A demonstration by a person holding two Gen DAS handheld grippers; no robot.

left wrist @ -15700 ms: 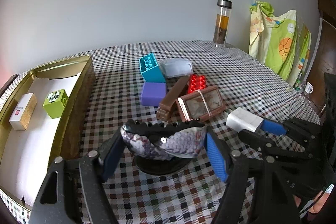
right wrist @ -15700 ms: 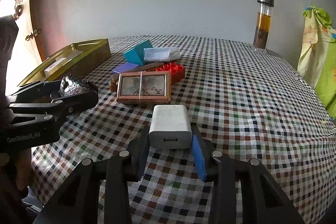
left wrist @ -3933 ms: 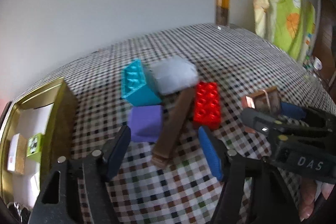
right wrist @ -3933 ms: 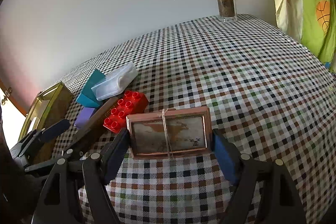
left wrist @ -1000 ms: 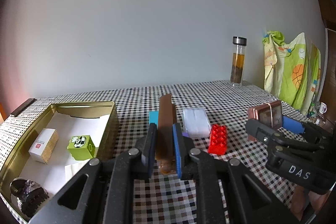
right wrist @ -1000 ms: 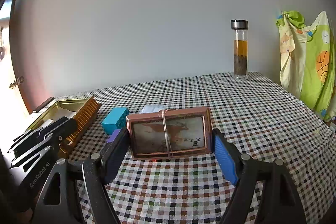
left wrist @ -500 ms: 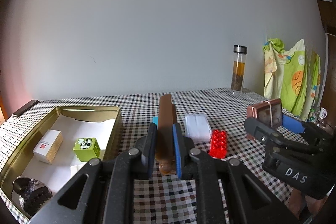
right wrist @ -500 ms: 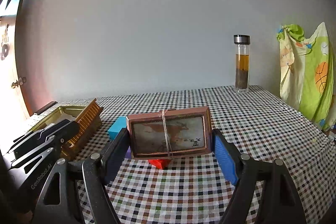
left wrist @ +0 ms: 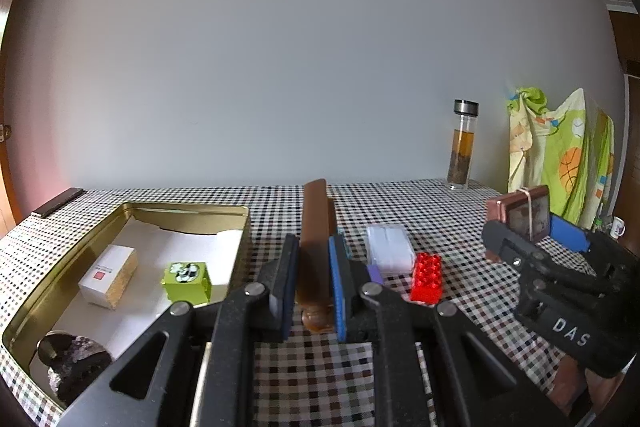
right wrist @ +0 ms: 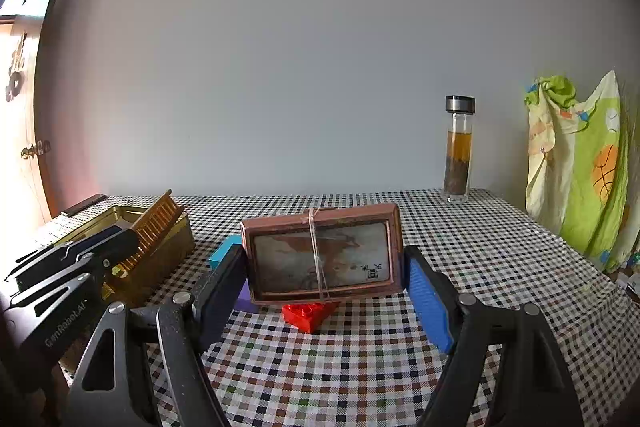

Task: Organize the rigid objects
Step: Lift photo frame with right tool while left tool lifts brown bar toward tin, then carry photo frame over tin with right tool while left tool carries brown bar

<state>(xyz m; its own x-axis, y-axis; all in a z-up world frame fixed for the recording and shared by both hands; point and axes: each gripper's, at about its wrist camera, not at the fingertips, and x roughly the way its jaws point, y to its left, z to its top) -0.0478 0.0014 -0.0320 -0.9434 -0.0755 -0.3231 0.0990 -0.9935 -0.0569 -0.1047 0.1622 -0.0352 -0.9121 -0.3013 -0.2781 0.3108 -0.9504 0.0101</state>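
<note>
The left gripper [left wrist: 311, 281] clamps a brown bar [left wrist: 315, 247], held above the table [left wrist: 328, 367] beside the tin [left wrist: 192, 213]. The right gripper [right wrist: 324, 277] grips a framed picture [right wrist: 322, 253] above the red brick [right wrist: 306, 315].

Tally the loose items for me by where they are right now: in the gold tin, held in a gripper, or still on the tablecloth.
In the gold tin: 3 (white box, green cube, dark rock)
Held: 2 (brown bar in left gripper, framed picture in right gripper)
On the tablecloth: 4 (white case, red brick, purple block, teal block)
Total: 9
</note>
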